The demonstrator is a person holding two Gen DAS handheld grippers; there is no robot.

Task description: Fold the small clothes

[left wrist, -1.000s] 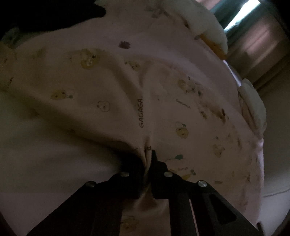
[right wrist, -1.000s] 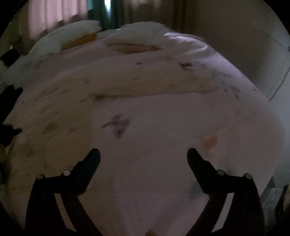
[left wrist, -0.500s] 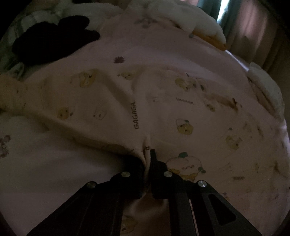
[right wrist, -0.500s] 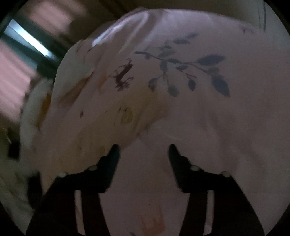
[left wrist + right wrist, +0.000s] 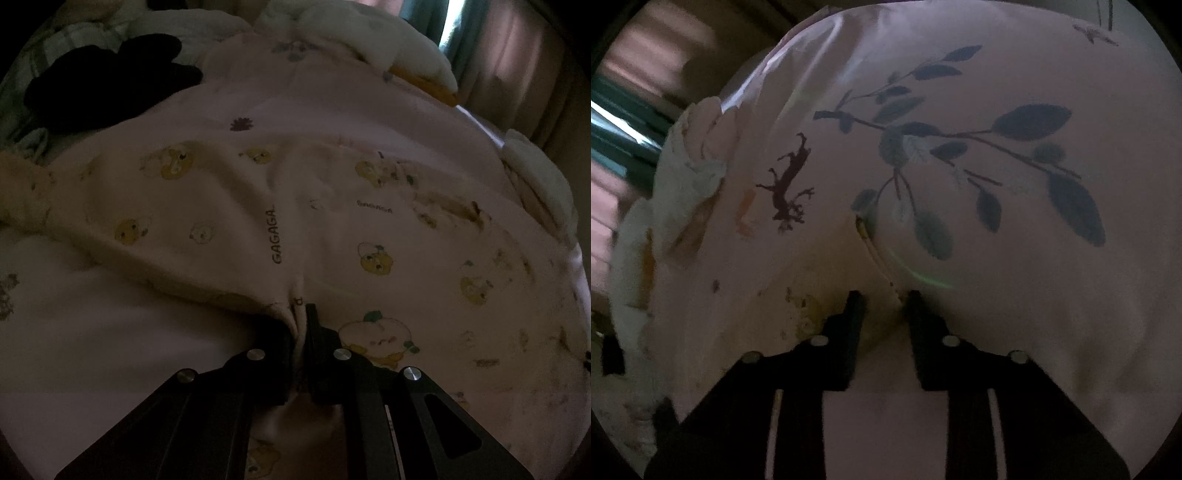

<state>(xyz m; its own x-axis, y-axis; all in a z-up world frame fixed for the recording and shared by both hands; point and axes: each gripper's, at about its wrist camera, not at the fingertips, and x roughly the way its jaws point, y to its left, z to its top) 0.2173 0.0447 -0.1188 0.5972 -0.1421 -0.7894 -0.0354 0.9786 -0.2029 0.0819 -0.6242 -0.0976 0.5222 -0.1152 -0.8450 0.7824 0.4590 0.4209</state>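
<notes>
A small cream garment (image 5: 229, 206) printed with yellow cartoon animals and "GAGAGA" lies spread on a pink bed sheet (image 5: 110, 332). My left gripper (image 5: 300, 314) is shut on a pinched fold of the garment's near edge. In the right wrist view my right gripper (image 5: 884, 299) is partly open and pressed down at the garment's edge (image 5: 827, 266), where it meets the sheet's leaf print (image 5: 997, 155). A small ridge of fabric sits between its fingers, and the jaws stand apart.
A black garment (image 5: 110, 81) lies at the far left of the bed. White pillows or bedding (image 5: 406, 62) sit at the far edge. Curtains and a bright window strip (image 5: 450, 29) are behind. The sheet's right edge drops off (image 5: 576, 295).
My right gripper has swung from over the open sheet down to the garment's edge, and its jaws have narrowed a lot. My left gripper stays shut on the fold and has pulled back slightly.
</notes>
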